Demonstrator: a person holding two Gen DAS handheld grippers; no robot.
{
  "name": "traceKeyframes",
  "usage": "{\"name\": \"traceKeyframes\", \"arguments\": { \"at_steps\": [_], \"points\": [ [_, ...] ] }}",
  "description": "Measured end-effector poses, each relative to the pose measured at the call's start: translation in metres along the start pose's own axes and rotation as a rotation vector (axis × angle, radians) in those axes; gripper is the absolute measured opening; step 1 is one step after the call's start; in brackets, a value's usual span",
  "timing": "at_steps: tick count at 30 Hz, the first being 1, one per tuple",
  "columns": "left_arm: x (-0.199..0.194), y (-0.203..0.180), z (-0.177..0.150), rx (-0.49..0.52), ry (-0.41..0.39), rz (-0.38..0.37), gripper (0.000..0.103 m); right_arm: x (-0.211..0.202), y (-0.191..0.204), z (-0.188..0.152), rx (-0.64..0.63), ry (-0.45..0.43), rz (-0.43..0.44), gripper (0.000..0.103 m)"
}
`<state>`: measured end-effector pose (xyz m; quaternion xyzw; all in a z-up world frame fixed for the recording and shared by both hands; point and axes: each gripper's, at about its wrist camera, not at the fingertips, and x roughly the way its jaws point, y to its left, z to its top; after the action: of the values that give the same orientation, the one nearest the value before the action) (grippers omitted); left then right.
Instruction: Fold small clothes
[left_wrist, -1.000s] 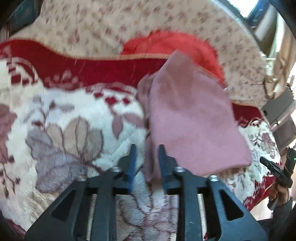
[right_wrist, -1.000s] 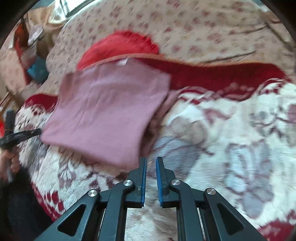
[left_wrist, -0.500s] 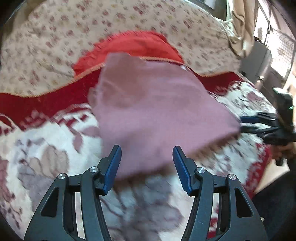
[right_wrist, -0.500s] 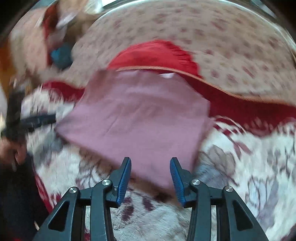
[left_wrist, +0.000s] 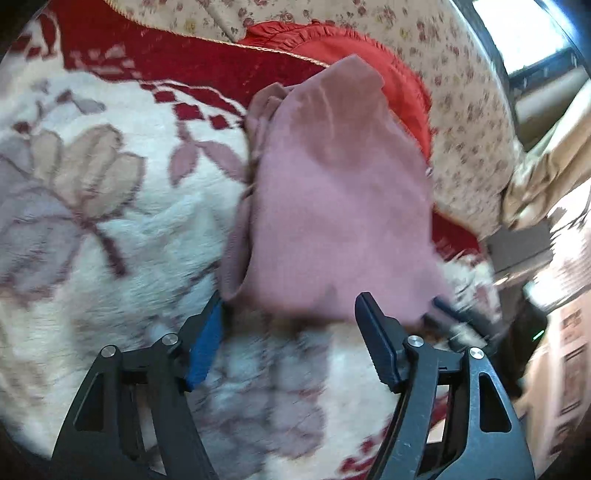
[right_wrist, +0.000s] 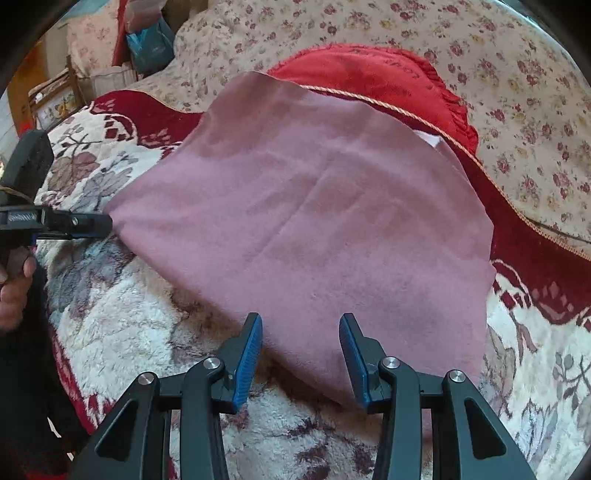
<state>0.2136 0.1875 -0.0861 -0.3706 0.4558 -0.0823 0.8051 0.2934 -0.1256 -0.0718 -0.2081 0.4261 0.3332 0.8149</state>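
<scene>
On the floral fleece blanket (right_wrist: 122, 332), the mauve garment (right_wrist: 314, 229) lay folded flat, its far edge over a red cushion (right_wrist: 388, 77). Both the left gripper (left_wrist: 288, 325) and the right gripper (right_wrist: 301, 343) stood spread wide, empty, at its near edge. Judging from this, a careless grab could catch only the top layer, or snag blanket pile, and undo the fold.

the left gripper (left_wrist: 290, 325) is held with its jaws spread wide, nothing clamped between them; the right gripper (right_wrist: 301, 345) is likewise held agape and empty, and the left hand (right_wrist: 13, 284) is seen wrapped round its handle
</scene>
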Motion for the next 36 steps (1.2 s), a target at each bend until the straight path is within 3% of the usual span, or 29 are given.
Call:
{"name": "traceKeyframes", "arguments": {
  "at_steps": [3, 6, 7, 8, 9, 10, 12, 15, 17, 22, 26, 30, 36],
  "points": [
    [0.01, 0.015, 0.006, -0.146, -0.003, -0.14, 0.069, 0.005, -0.002, -0.001, 0.008, 0.012, -0.006, 0.041],
    [0.007, 0.026, 0.016, -0.247, -0.04, -0.188, 0.065, 0.005, -0.001, 0.0, 0.007, 0.004, -0.01, 0.041],
    [0.006, 0.031, 0.017, -0.287, -0.06, -0.189, 0.059, 0.003, 0.0, 0.001, 0.009, -0.011, -0.018, 0.041],
    [0.007, 0.035, 0.017, -0.311, -0.065, -0.178, 0.045, 0.001, 0.0, 0.002, 0.014, -0.026, -0.022, 0.041],
    [0.008, 0.038, 0.016, -0.326, -0.068, -0.142, 0.021, -0.004, 0.0, 0.005, 0.026, -0.051, -0.021, 0.041],
    [0.007, 0.04, 0.014, -0.327, -0.067, -0.099, 0.012, -0.009, -0.001, 0.01, 0.047, -0.087, -0.006, 0.041],
    [0.005, 0.041, 0.008, -0.315, -0.087, -0.079, 0.011, -0.018, -0.002, 0.028, 0.097, -0.151, 0.052, 0.041],
    [0.0, 0.011, 0.008, -0.107, -0.15, 0.068, 0.01, -0.014, 0.007, 0.069, 0.181, -0.173, 0.128, 0.042],
    [0.0, -0.003, 0.005, -0.023, -0.172, 0.13, 0.01, -0.001, 0.023, 0.103, 0.193, -0.15, 0.2, 0.043],
    [0.0, -0.009, -0.004, 0.032, -0.193, 0.132, 0.009, 0.049, 0.072, 0.19, 0.191, -0.049, 0.263, 0.044],
    [0.001, 0.001, -0.007, -0.012, -0.169, 0.081, 0.01, 0.089, 0.097, 0.232, 0.177, 0.079, 0.176, 0.048],
    [0.005, 0.02, -0.005, -0.119, -0.13, -0.01, 0.01, 0.126, 0.11, 0.256, 0.145, 0.213, 0.066, 0.049],
    [0.003, 0.031, -0.005, -0.178, -0.112, -0.054, 0.01, 0.17, 0.13, 0.274, 0.077, 0.334, -0.088, 0.069]
  ]
}}
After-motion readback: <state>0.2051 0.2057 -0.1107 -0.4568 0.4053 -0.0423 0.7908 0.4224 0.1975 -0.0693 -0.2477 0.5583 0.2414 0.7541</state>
